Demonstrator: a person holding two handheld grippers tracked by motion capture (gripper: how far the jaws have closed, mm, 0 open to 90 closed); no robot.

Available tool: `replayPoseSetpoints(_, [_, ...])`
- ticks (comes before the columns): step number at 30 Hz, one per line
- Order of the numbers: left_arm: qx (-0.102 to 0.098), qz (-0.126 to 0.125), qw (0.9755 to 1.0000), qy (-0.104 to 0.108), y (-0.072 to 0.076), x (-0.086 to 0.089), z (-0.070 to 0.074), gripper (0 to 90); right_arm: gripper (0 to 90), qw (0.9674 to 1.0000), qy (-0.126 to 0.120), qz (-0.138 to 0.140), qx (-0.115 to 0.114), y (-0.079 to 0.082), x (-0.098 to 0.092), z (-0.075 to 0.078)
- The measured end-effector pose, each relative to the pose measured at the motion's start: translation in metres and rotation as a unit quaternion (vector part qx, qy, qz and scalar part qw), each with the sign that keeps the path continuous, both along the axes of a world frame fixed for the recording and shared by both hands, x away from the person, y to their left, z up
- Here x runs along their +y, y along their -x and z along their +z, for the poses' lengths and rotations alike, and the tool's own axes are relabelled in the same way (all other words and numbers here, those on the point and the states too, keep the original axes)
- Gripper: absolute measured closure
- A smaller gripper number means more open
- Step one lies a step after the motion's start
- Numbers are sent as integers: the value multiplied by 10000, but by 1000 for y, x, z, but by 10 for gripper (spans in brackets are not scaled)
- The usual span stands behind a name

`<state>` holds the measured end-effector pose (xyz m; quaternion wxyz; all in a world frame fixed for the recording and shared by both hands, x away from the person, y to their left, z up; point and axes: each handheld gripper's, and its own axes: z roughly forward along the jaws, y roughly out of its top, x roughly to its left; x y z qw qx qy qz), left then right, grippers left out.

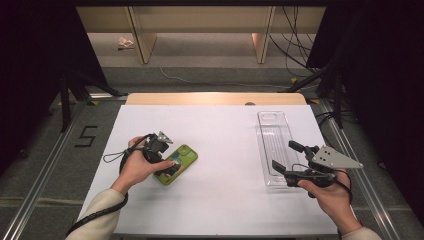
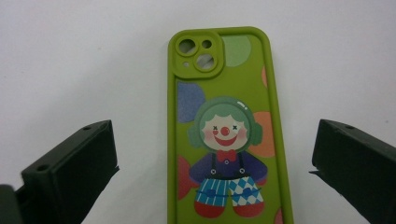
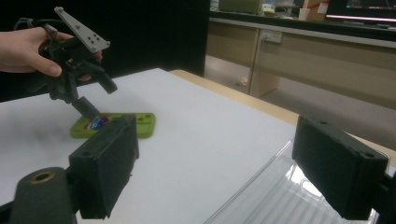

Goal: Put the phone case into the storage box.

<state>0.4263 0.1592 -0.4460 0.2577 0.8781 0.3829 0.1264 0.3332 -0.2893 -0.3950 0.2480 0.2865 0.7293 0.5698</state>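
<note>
With the lime-green rubbery phone case with a clown print lying flat on the white tabletop between the released left tool, it should be straddled evenly before squeezing, while the right tool is kept released over the clear plastic tray.

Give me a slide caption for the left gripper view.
Open left gripper poised over a green phone case on the white table.
</note>
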Motion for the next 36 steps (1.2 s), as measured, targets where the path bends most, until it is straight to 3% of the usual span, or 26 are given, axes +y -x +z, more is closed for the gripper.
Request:
replayPoseSetpoints(12, [295,-50,9992,-275,-12,-11,-9,0,156,10000,54,4,-3,1,2,0])
replayPoseSetpoints(21, [555,-116,9967,-579,-19,-18,-14,0,157,10000,37,9,-8,2,3,0])
replayPoseSetpoints(32, [716,-60,9959,-557,-20,-16,-15,44,156,10000,64,17,-4,2,4,0])
replayPoseSetpoints(36, [916,-59,9935,-673,-20,-18,-17,50,156,10000,64,13,-2,2,4,0])
